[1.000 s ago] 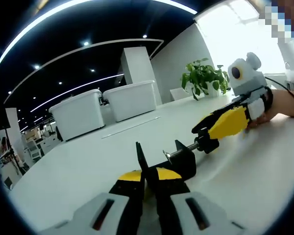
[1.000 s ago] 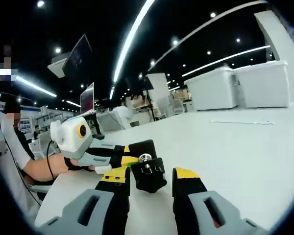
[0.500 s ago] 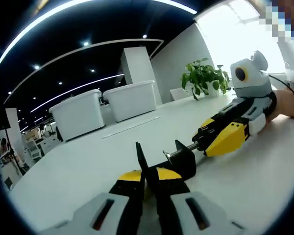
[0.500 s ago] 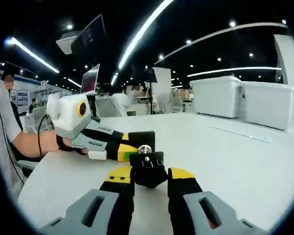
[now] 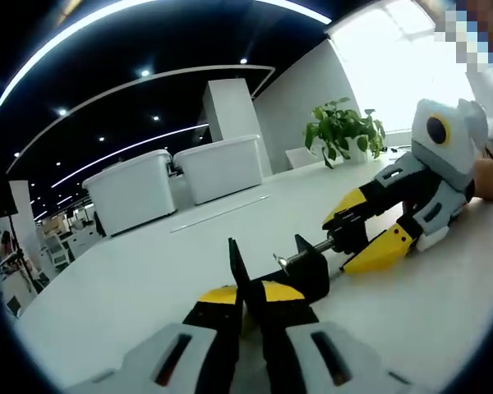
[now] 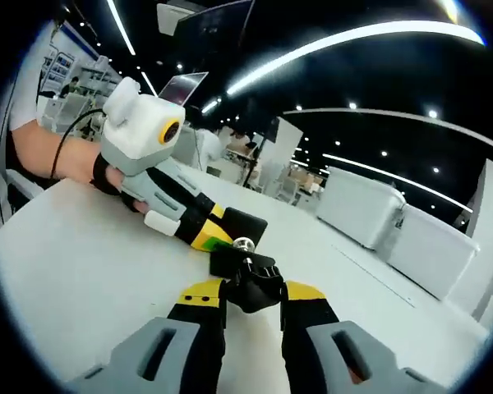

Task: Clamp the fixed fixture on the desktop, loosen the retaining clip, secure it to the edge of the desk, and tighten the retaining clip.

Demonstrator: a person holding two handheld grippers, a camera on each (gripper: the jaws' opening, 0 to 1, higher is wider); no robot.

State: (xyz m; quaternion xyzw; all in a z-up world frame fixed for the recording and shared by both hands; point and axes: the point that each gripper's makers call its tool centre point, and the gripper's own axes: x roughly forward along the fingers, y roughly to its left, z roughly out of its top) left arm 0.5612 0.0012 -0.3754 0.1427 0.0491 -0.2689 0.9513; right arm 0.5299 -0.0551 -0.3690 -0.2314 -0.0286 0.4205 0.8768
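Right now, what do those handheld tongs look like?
Both tongs match: grey ribbed bodies ending in black jaws with yellow patches. The left tongs show this up close, as do the right tongs. Each carries a white housing. A thin black cable trails from the left one.

white desk (image 5: 148, 271): black clamp (image 5: 306, 267), two white bins (image 5: 131, 190), plant (image 5: 343, 130).

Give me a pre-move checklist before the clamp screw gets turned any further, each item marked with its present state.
1. Left gripper shut on the black metal C-clamp fixture: ok.
2. Right gripper closed around the clamp's black screw knob: ok.
3. Silver threaded screw visible between frame and knob: ok.
4. Clamp at the edge of the white desk: not ok, it sits out on the surface.
5. Clamp opening wide enough for the desk edge: cannot tell.
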